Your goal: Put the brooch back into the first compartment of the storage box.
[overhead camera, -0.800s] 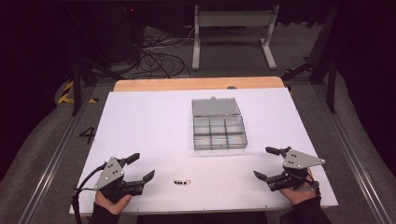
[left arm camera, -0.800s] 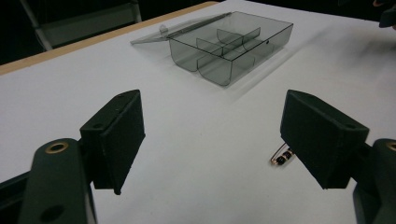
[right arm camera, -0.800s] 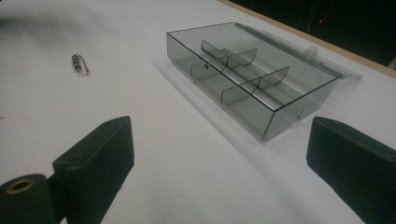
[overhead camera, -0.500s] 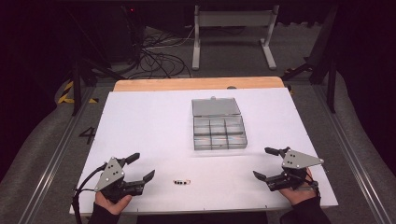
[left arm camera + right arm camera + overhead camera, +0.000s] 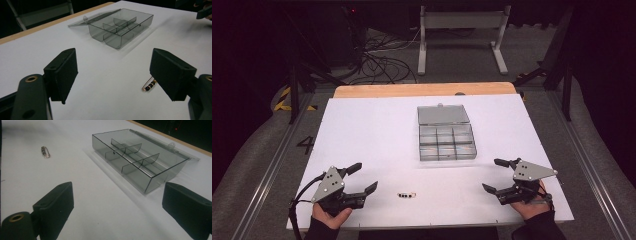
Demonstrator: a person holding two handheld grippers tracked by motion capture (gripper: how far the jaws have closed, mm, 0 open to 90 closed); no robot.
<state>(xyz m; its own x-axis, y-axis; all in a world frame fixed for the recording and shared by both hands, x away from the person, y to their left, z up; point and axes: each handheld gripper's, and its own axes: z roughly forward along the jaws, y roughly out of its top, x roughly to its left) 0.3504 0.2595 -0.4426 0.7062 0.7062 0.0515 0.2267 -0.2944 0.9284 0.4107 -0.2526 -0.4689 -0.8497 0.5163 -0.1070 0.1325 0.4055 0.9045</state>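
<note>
High view: nothing has shifted since a moment ago, left gripper (image 5: 366,179) and right gripper (image 5: 495,175) both resting gaped wide and empty, beaded pin (image 5: 406,195) lying untouched between them, near the open compartment box (image 5: 446,142), pickup probably pending.

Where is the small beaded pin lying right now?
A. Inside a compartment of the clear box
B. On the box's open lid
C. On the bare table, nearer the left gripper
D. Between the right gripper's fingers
C: the pin lies on the white table, close to the left gripper and outside the box.
</note>
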